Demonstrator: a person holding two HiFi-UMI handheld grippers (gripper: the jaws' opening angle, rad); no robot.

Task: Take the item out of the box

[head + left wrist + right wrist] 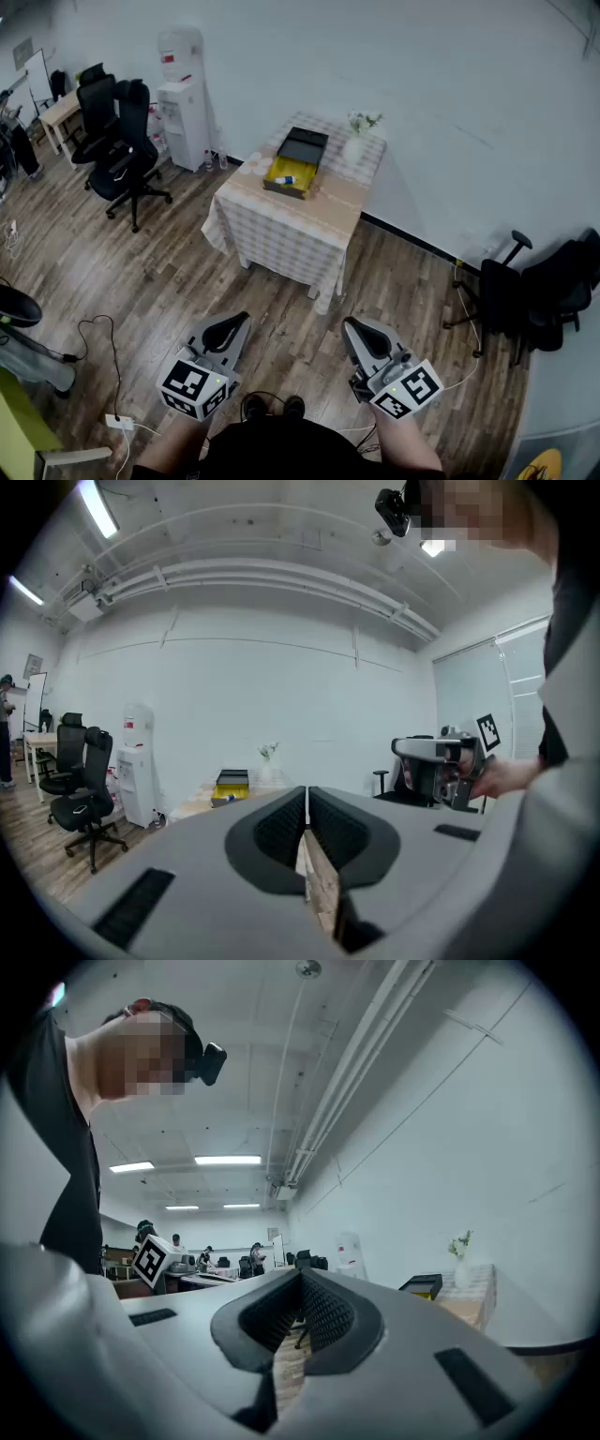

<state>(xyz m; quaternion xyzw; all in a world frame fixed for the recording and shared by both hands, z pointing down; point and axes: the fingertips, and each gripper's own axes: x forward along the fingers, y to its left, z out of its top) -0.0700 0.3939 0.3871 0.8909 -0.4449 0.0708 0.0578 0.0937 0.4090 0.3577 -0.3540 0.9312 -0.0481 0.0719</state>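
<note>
An open box (pixel 293 167) with a yellow inside and a dark raised lid stands on a table (pixel 281 230) with a checked cloth, well ahead of me. A small blue and white item (pixel 284 180) lies in it. The box (pixel 231 786) shows small and far in the left gripper view, and the same box (pixel 424 1285) at the right of the right gripper view. My left gripper (pixel 234 328) and right gripper (pixel 352 332) hang low over the wooden floor, far short of the table. Both have their jaws shut with nothing between them.
A white vase with flowers (pixel 356 142) stands on the table's far right corner. A water dispenser (pixel 186 103) is by the wall on the left, next to black office chairs (pixel 124 150). Another black chair (pixel 525 291) is at the right. Cables (pixel 103 375) lie on the floor.
</note>
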